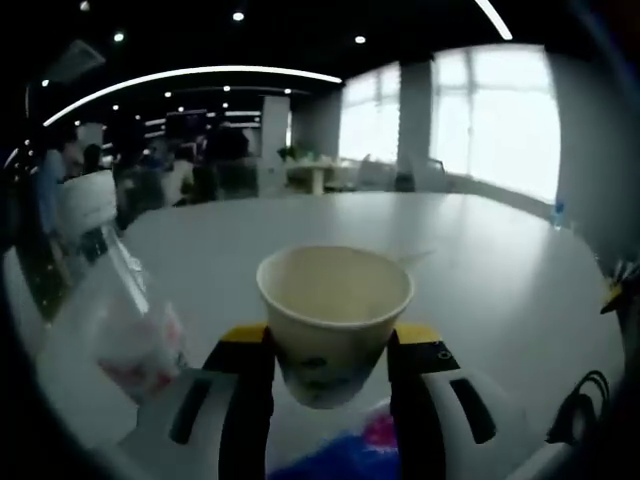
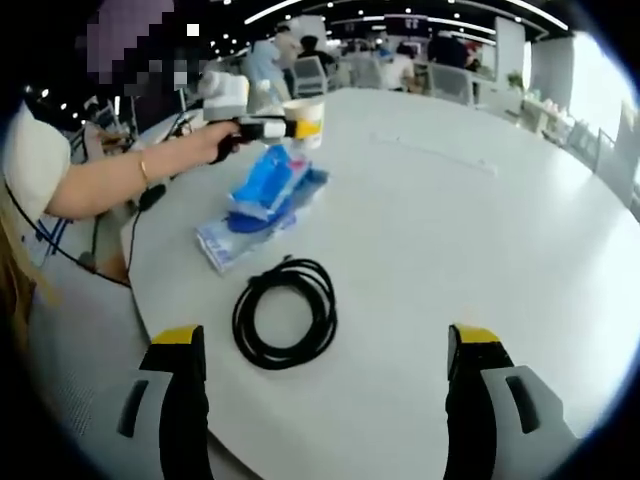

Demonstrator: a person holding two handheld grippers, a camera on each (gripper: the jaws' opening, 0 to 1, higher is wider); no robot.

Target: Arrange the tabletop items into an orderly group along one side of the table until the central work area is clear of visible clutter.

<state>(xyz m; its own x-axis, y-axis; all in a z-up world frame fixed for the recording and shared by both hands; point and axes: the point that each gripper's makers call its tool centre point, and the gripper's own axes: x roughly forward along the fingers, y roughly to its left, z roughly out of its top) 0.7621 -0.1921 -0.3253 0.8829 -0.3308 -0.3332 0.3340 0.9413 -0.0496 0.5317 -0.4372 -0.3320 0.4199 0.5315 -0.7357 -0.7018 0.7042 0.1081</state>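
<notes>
A white paper cup (image 1: 335,315) sits clamped between the black, yellow-tipped jaws of my left gripper (image 1: 333,350), held above a blue and pink packet (image 1: 345,455). In the right gripper view the same left gripper (image 2: 262,127) holds the cup (image 2: 305,122) over a blue packet (image 2: 265,185) lying on a flat clear pack (image 2: 235,240). A coiled black cable (image 2: 285,312) lies on the white table (image 2: 460,210) just ahead of my right gripper (image 2: 325,365), which stands open with nothing between its jaws.
A clear plastic bottle (image 1: 125,320) lies tilted at the left of the cup. Another black cable (image 1: 580,405) sits at the table's right edge. A person's arm (image 2: 120,180) reaches in from the left. Chairs, desks and people fill the room's back.
</notes>
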